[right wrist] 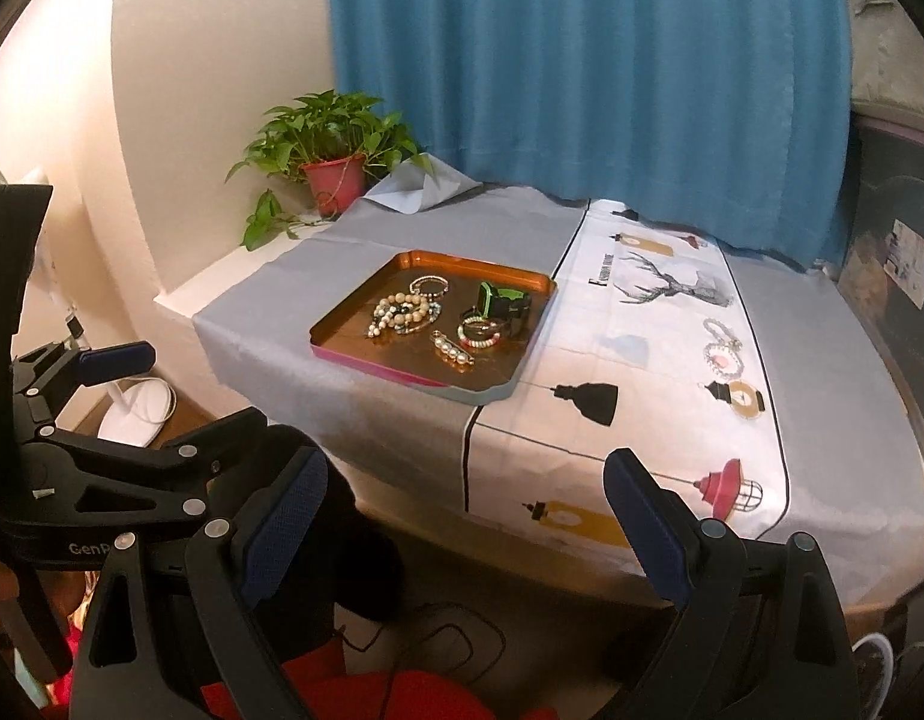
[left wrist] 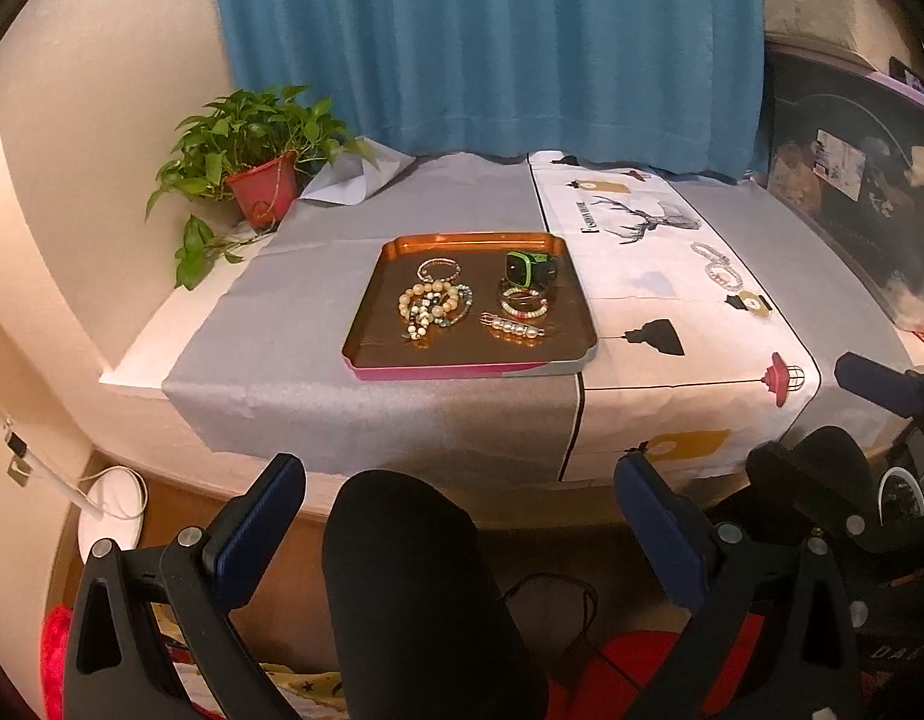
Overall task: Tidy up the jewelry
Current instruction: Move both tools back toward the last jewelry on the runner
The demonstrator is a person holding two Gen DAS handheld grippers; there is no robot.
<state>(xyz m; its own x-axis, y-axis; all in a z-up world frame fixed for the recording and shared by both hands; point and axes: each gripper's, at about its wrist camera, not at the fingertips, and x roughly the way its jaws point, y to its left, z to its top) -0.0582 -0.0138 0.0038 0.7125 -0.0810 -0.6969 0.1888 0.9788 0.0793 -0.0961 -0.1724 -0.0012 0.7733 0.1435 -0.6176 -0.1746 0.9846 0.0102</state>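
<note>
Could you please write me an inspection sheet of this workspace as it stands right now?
Surface: table under a grey cloth, with a white printed runner on its right part.
Job's things: orange tray holds beaded bracelets, a pearl clip, bangles and a green-and-black watch; one clear bead bracelet lies outside it, on the runner.
Clutter: nothing seen on the cloth.
Grippers: left gripper and right gripper both open, empty, short of the table.
Cables: black cord on the floor.
Surroundings: potted plant at the far left corner, blue curtain behind.
</note>
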